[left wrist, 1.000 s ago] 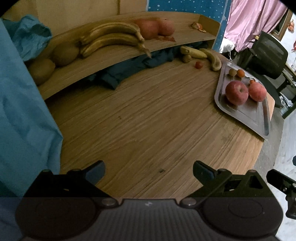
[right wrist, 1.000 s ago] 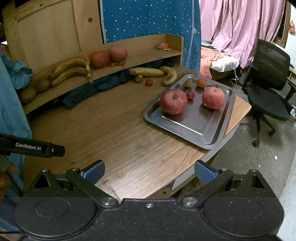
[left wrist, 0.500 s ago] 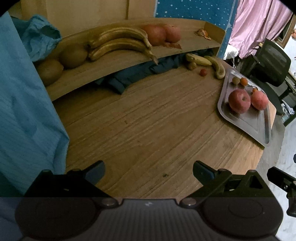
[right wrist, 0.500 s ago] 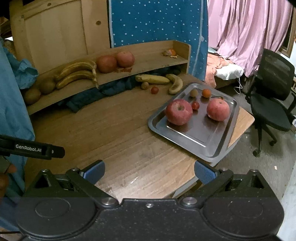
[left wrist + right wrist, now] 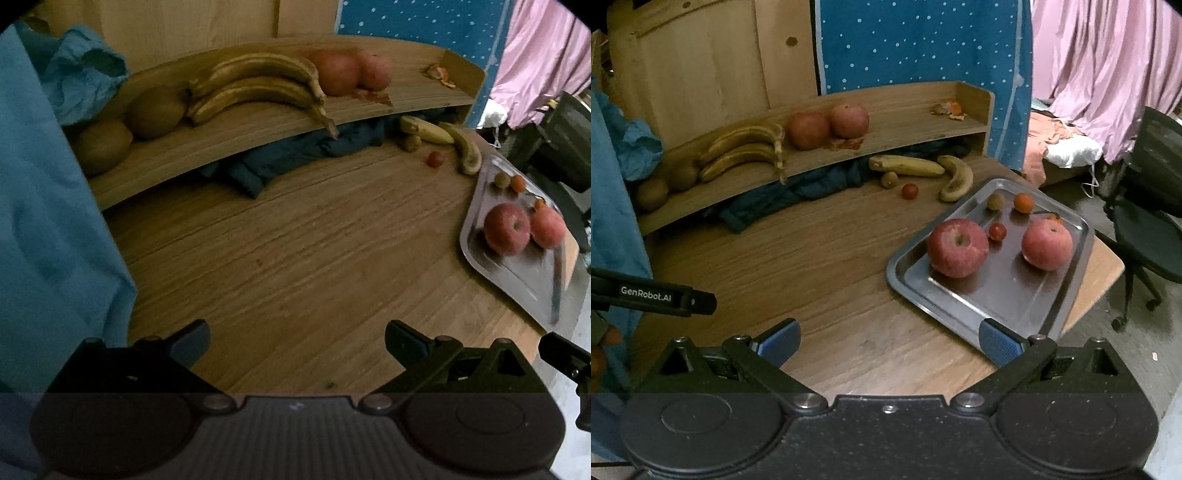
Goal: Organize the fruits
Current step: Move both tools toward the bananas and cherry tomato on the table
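Right gripper (image 5: 888, 341), fingers spread wide with nothing between them, held above the near edge of the wooden table (image 5: 812, 258). The right fingertip (image 5: 999, 345) overlaps the near rim of the metal tray (image 5: 964, 321), which lies ahead and to the right of the fingers. On the tray: a large red apple (image 5: 957, 246) nearest the fingers, a second apple (image 5: 1047, 244) to its right, a small red tomato (image 5: 997, 232) between them, and at the far end a small brown fruit (image 5: 995, 201) beside a small orange fruit (image 5: 1023, 202). Beyond the tray on the table lie two bananas (image 5: 955, 178), a small brown kiwi (image 5: 888, 179) and a loose red tomato (image 5: 909, 191). Further ahead, a raised wooden shelf (image 5: 905, 136) carries a pair of browned bananas (image 5: 746, 147), two more apples (image 5: 827, 125) and, at its left end, two kiwis (image 5: 666, 182).

Left gripper (image 5: 297, 341), likewise released and empty, over bare tabletop (image 5: 295, 258); the shelf (image 5: 221, 147) stands ahead of its fingers, the tray (image 5: 517, 284) far to their right. A dark blue cloth (image 5: 288, 158) lies bunched under the shelf. The left gripper's body, marked "GenRobot.AI", shows at the left edge of the right wrist view
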Available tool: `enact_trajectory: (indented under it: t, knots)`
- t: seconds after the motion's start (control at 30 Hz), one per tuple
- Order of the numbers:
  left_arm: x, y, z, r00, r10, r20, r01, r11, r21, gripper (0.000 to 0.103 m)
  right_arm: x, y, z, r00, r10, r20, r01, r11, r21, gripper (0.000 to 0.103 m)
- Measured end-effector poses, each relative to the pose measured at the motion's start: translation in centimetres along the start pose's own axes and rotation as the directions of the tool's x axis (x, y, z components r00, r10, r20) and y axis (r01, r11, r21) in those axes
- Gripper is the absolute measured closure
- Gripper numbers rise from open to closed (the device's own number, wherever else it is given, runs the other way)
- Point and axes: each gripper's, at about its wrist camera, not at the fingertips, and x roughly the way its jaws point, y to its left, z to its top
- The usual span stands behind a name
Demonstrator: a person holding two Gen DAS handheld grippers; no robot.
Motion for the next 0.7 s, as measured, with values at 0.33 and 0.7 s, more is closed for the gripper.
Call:
enact_trajectory:
  t: [0.33,0.7]
  knots:
    - [4.5,-5.6,5.1,0.996,0.084,-0.033,-0.086,0.994,-0.071,0.000,7.0,-6.4,6.0,0.994,0.112,-0.016,-0.113,0.990,-0.080,0.001]
    - [8.2,-11.9,12.8,0.991,0.130,-0.039,-0.134,0.986,-0.098,0.000,13.5,-11.2,10.5,0.981,0.184,-0.055,-0.191,0.967,-0.169,0.001]
